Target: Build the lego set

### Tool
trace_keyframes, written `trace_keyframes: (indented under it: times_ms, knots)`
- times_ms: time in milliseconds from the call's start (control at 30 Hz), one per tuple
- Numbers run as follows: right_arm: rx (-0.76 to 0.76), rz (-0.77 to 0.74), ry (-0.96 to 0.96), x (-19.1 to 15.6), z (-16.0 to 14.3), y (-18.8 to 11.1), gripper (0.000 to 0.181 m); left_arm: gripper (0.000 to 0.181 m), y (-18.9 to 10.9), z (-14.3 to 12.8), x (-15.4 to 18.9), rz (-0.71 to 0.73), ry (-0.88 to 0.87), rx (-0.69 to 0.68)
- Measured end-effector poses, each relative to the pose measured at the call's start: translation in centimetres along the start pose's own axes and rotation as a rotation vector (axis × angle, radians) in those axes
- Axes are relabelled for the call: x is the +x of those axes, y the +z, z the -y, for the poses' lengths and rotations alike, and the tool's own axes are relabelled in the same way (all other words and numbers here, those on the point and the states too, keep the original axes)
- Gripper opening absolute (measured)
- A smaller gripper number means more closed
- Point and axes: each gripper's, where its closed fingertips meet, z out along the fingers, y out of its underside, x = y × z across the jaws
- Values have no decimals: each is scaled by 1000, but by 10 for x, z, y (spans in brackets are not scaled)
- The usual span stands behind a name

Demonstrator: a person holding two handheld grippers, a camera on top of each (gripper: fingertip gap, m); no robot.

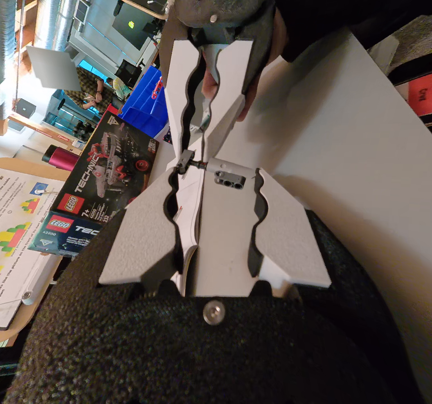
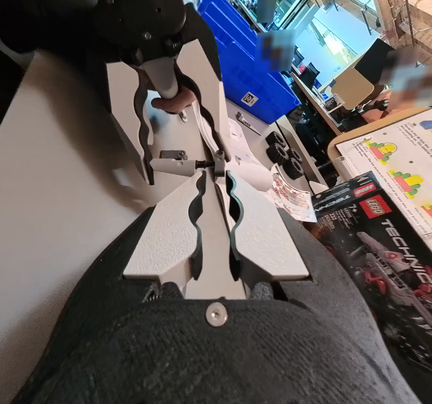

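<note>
Left tongs [image 1: 216, 171] stand wide, clamping a small lego assembly [image 1: 225, 165] end to end between their tips, above the white desk [image 1: 327, 135]. Right tongs [image 2: 215, 180] meet them head-on, narrow, tips flanking the assembly's dark grey connector [image 2: 219, 166]; whether they pinch it, I cannot tell. Lego box [image 1: 105, 182] lies left of the left tongs

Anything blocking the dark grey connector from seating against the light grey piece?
Nothing visible. Only the black axle joining the dark grey connector to the light grey piece spans the gap; the loose grey beam lies off that line.
</note>
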Motion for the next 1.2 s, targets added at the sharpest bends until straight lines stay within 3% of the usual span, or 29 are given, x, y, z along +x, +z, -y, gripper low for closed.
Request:
trace_keyframes:
  times_ms: [233,400,1200]
  knots:
    - [-152,-1,-121,-4,-14,6,11,64,5,-15,3,1,44,-105]
    - [-223,-5,-83,-3,-23,10,6,64,8,-25,7,1,109,-172]
    - [-198,-4,-33,-10,-28,16,7,62,7,-28,13,-33,75,-192]
